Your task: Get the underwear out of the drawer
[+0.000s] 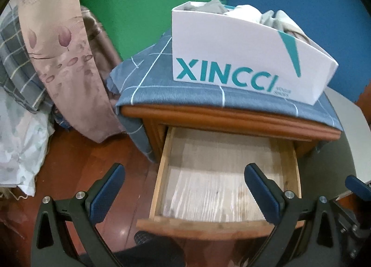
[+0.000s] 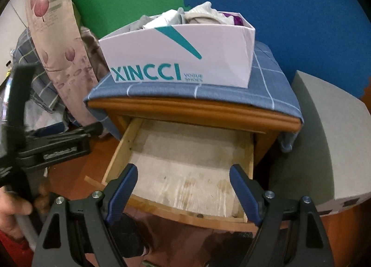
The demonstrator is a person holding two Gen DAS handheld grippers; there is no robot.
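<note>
Crumpled garments (image 2: 197, 17), likely the underwear, are heaped in the white box (image 1: 231, 58) at 12 o'clock atop the nightstand. The drawer (image 1: 222, 174) is seen bare inside. Both the left gripper (image 1: 185, 188) and the right gripper (image 2: 183, 188) are spread, nothing held.

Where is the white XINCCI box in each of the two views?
Left wrist view: the box is upper right of centre, on the blue cloth.
Right wrist view: the box is upper centre, on the same cloth.
Shared landmark: the open drawer lies just below it in both.
</note>
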